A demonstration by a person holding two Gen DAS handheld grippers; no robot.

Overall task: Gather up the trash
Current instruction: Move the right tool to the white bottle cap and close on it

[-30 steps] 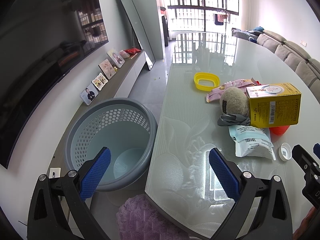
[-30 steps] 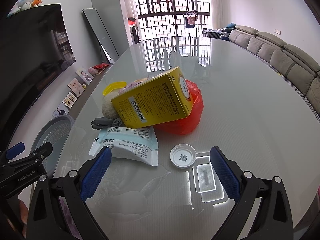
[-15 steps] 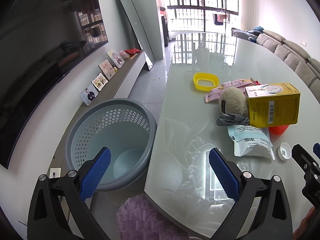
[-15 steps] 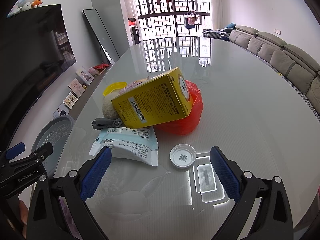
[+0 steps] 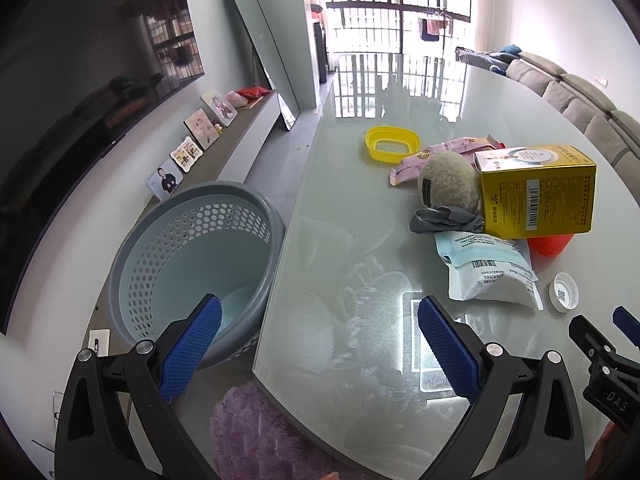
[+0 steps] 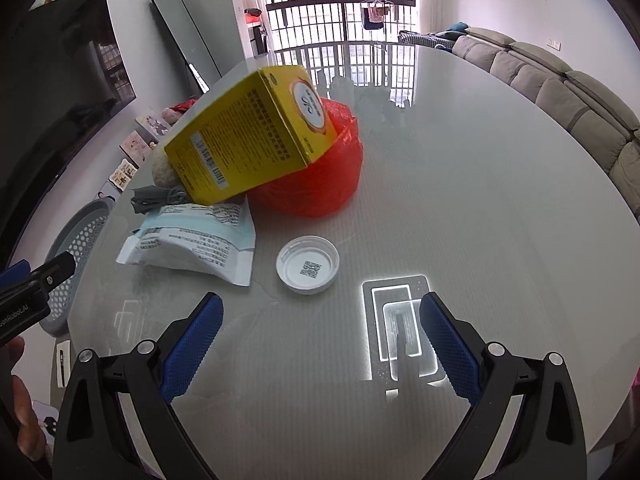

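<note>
Both grippers are alike: the left gripper and right gripper have matte black plastic arms with triangular cut-outs, silver screw heads at the joints, and blue ribbed pads on the fingers. White lettering marks each black body.

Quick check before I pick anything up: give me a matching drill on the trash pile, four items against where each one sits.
Items:
1. yellow box
2. white cap
3. yellow ring
4. grey basket

Places:
A. on the floor beside the table
B. alone on the glass, far side of the pile
C. propped on the red bag
D. flat on the glass, just ahead of the right claw

Pairs: 1-C, 2-D, 3-B, 4-A
</note>
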